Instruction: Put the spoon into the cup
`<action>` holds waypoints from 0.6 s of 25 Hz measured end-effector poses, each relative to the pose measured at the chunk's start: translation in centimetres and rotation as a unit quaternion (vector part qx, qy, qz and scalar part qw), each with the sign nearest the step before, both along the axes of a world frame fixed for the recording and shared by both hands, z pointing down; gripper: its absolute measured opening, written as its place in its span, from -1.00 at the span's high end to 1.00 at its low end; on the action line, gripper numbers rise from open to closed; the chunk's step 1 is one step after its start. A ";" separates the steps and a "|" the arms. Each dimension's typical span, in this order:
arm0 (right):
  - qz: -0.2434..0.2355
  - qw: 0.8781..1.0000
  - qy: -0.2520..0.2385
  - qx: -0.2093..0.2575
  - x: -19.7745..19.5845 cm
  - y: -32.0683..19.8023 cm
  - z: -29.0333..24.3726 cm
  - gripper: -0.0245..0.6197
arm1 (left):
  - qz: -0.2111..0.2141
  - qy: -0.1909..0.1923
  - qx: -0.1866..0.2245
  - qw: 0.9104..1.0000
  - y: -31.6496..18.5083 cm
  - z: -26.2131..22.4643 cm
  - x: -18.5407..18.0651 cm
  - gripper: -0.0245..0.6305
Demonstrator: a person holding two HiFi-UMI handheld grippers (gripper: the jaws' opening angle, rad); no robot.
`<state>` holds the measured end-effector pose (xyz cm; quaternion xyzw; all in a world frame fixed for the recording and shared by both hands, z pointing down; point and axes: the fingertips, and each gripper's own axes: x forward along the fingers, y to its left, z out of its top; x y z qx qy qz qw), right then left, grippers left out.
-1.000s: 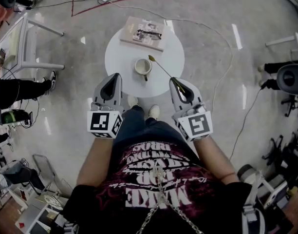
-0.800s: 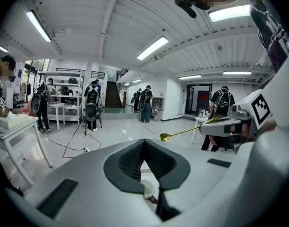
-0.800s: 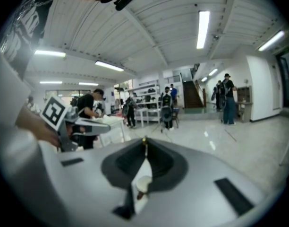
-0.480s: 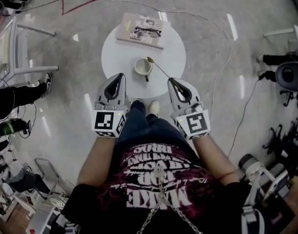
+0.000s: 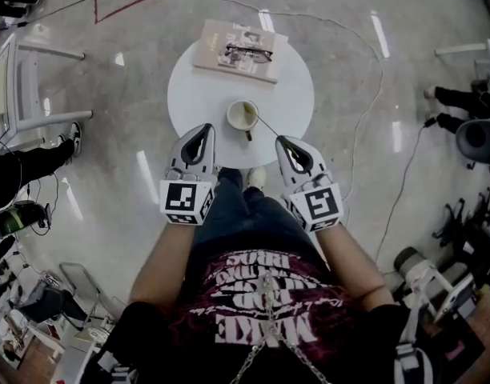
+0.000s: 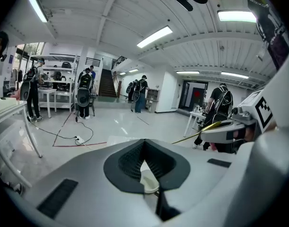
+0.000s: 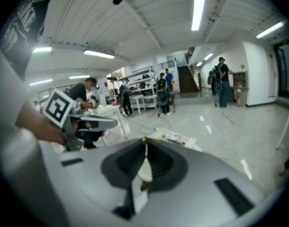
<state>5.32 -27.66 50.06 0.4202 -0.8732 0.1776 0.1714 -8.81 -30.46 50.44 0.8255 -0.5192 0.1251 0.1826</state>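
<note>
Spoon (image 5: pixel 267 128): its bowl end has moved since a second ago. It sat just past the cup's upper right rim and now lies over the mouth of the cup (image 5: pixel 230 117), at frame centre; we cannot tell how deep. We judge the drop is close, with only the release left.

Right gripper (image 5: pixel 282 142): jaws clamped on the handle tip, low right of the cup.

Left gripper (image 5: pixel 203 130): jaws together on nothing, idle at the near edge of the table (image 5: pixel 197 86).

Book (image 5: pixel 217 42) with glasses (image 5: pixel 247 53): at the far edge, untouched.
</note>
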 end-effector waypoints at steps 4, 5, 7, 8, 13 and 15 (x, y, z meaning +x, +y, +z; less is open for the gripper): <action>0.003 1.000 0.008 -0.010 -0.9 -0.1 1.3 0.81 | 0.004 0.001 -0.010 1.000 -0.2 1.7 -0.5 0.85; 0.003 1.000 0.011 -0.014 -1.1 -0.1 1.6 0.81 | 0.003 0.002 -0.012 1.000 -0.2 2.1 -0.6 0.85; 0.000 1.000 0.012 -0.017 -1.3 -0.2 2.6 0.81 | 0.000 0.004 -0.019 1.000 -0.4 3.0 -0.9 0.85; -0.001 1.000 0.013 -0.020 -1.4 -0.2 3.1 0.81 | -0.002 0.006 -0.022 1.000 -0.5 3.5 -0.9 0.85; -0.001 0.998 0.035 -0.051 -1.2 -0.5 5.7 0.81 | 0.001 0.008 -0.040 0.999 -1.0 5.8 -0.5 0.85; -0.003 0.997 0.045 -0.066 -1.4 -0.5 6.2 0.81 | 0.004 0.010 -0.046 0.999 -1.0 6.5 -0.3 0.85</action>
